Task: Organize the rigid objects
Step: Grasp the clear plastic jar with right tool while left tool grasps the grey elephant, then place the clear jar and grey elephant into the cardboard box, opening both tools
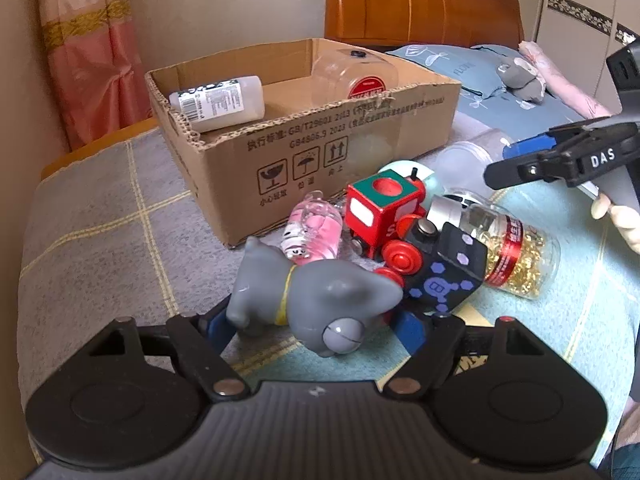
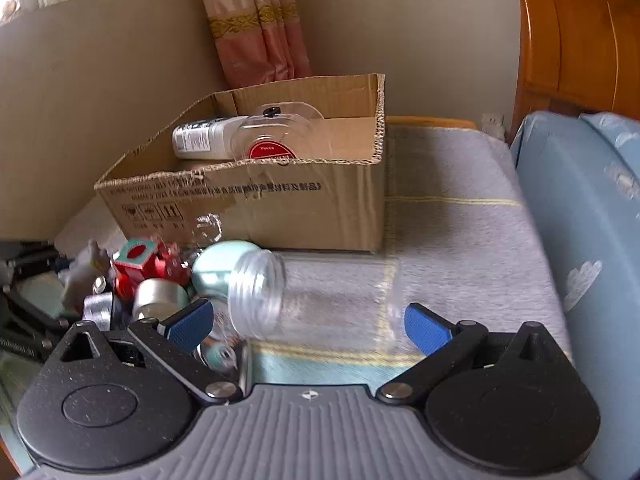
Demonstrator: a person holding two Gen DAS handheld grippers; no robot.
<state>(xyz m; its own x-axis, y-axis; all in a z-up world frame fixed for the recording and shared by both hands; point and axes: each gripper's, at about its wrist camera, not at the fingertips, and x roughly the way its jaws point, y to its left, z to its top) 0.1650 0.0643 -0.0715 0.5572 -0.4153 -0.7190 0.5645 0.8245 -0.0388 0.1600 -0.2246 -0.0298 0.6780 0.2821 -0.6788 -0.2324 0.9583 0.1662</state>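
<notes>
A grey rubber elephant toy (image 1: 320,300) lies on the bedspread, and my left gripper (image 1: 312,328) is shut on it, a blue pad pressed against each side. Behind it are heaped a pink mini bottle (image 1: 316,228), a red toy train (image 1: 384,212), a dark cube-shaped toy (image 1: 444,276) and a jar of gold bits (image 1: 516,256). My right gripper (image 2: 308,324) is open, and a clear empty jar (image 2: 312,300) lies on its side between the fingers without touching them. The cardboard box (image 1: 320,152) holds a white bottle (image 1: 216,100) and a clear red-labelled jar (image 1: 356,76).
A wooden headboard (image 1: 420,4) and blue pillows (image 2: 580,220) bound the bed behind and to the right. A pink curtain (image 1: 92,60) hangs by the wall. A grey plush (image 1: 520,76) lies on a pillow. A mint round object (image 2: 220,268) sits beside the train.
</notes>
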